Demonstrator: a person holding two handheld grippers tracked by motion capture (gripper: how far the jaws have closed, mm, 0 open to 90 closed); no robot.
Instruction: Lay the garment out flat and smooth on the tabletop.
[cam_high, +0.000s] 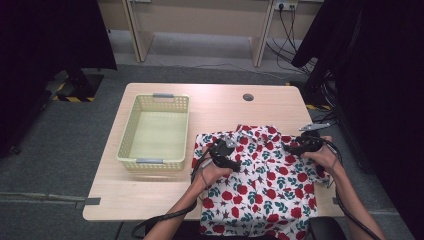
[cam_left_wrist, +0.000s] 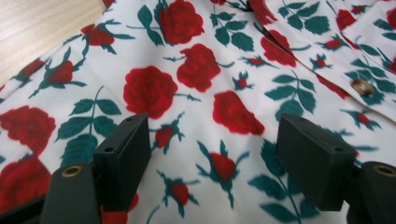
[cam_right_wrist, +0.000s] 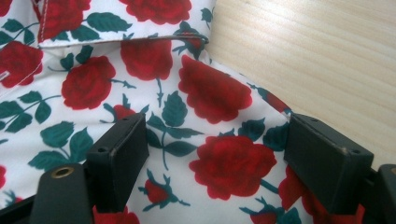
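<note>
Rose-print shirt (cam_high: 260, 180) spread flat on the table (cam_high: 210, 107) right of the basket (cam_high: 155, 131), with the left gripper (cam_high: 223, 148) and right gripper (cam_high: 295, 145) both wide-jawed over its upper cloth, gripping nothing.

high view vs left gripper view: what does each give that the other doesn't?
High view alone: the yellow basket left of the shirt, both hands with the left gripper and right gripper resting on the shirt's upper part, and the shirt's hem hanging over the near table edge. Left gripper view alone: a brown button on the placket, and the fingers spread apart with flat cloth between. Both: the rose-print shirt on the wooden table.
</note>
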